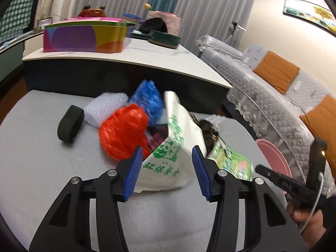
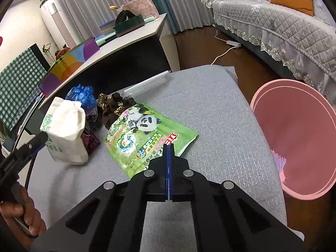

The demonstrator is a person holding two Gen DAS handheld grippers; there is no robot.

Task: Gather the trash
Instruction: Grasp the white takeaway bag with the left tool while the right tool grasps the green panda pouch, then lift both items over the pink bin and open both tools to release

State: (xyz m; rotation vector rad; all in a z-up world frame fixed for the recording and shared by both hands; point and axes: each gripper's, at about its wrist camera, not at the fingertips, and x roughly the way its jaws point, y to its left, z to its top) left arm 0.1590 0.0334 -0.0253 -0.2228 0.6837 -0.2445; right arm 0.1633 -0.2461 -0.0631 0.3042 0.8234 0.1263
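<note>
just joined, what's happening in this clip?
A person with two handheld grippers is clearing trash off a grey table. The left gripper is open around a white paper bag, not yet closed on it. The right gripper is shut, over the edge of a green snack packet. A pink bin waits beside the table.

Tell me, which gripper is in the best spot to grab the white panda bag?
Left. The left gripper is open with the white panda bag between its pads. The right gripper is shut, over the green panda packet.
</note>
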